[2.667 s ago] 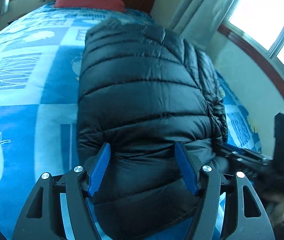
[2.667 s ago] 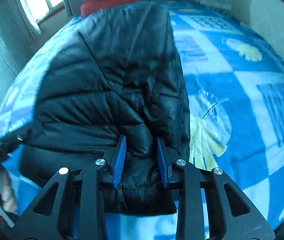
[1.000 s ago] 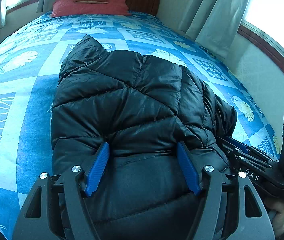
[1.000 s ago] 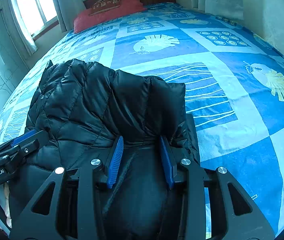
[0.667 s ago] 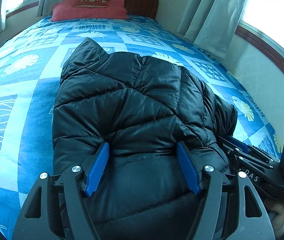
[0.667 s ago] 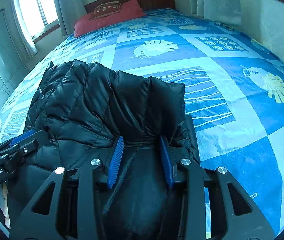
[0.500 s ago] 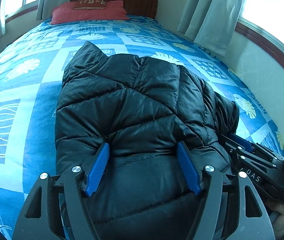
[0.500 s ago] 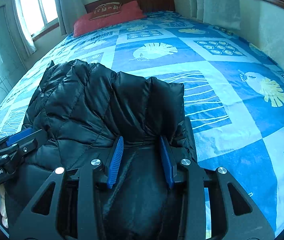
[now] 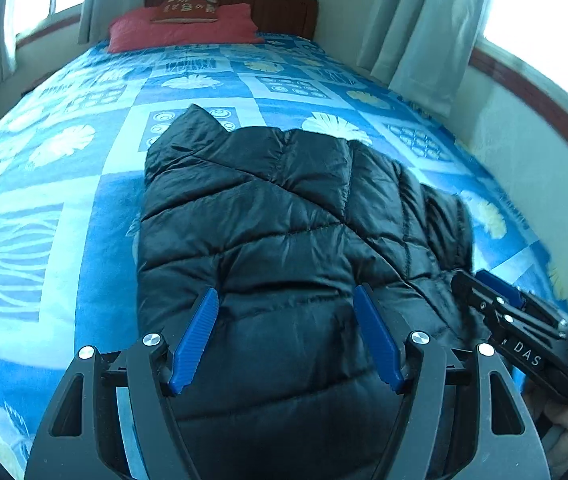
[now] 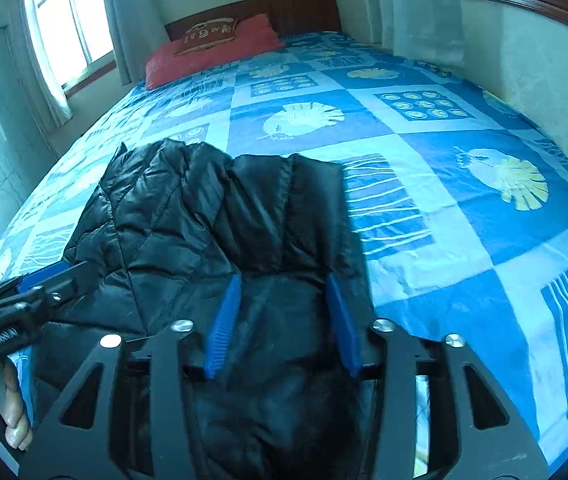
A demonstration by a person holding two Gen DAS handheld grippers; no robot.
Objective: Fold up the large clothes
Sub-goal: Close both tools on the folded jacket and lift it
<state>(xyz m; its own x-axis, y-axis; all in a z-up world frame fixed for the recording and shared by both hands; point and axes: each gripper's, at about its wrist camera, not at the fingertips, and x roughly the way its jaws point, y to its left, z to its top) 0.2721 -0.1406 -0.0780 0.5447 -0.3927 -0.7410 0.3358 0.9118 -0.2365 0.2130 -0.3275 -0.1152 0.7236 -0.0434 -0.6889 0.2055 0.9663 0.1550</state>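
A black puffer jacket [image 9: 284, 220] [image 10: 203, 220] lies folded on the blue patterned bed cover [image 9: 43, 200] [image 10: 464, 240]. My left gripper [image 9: 284, 320] holds the jacket's thick near edge, its blue pads pressing on the padded fabric from both sides. My right gripper [image 10: 281, 312] is over the jacket's near right corner. Its jaws are opening, and the fabric lies slack between the pads. Each gripper shows in the other's view: the right gripper [image 9: 468, 280] at the jacket's right edge, the left gripper [image 10: 71, 276] at its left edge.
A red pillow [image 9: 179, 28] [image 10: 211, 52] leans on the wooden headboard at the far end. Curtains [image 9: 416, 20] and a wall run close along the bed's right side. A person's fingers [image 10: 7, 400] hold the left gripper's handle.
The jacket, held up earlier, now lies flat and folded. Both grippers have drawn back and up a little. The right gripper's pads have spread apart; the left gripper's have kept their width.
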